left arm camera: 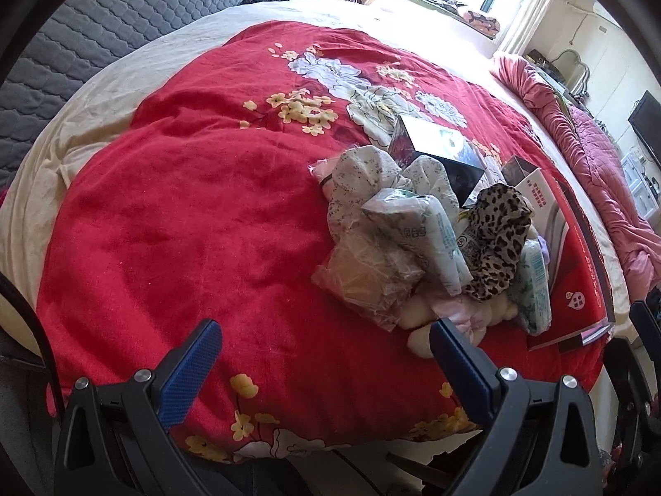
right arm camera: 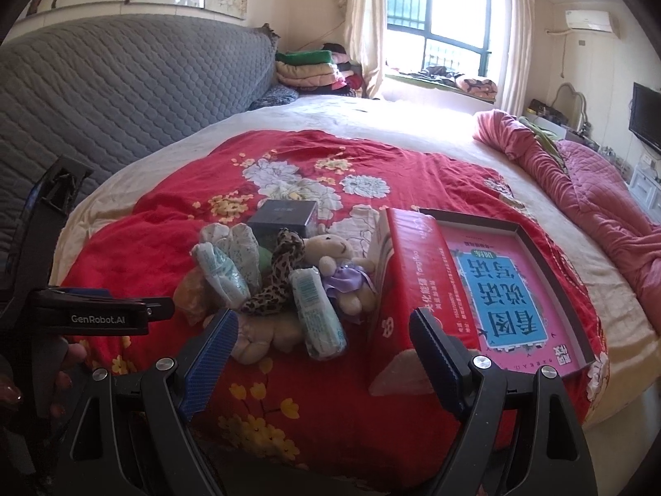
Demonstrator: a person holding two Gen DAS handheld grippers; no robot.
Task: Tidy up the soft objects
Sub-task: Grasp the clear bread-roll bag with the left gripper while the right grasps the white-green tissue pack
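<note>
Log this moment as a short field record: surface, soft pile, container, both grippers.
surface: red floral blanket on a bed
soft pile: leopard-print cloth, tissue packs, teddy bear in purple dress, heaped together
hard item: dark box behind the pile
container: red box, to the right of the pile
left gripper: jaws open, empty, near the pile
right gripper: jaws open, empty
</note>
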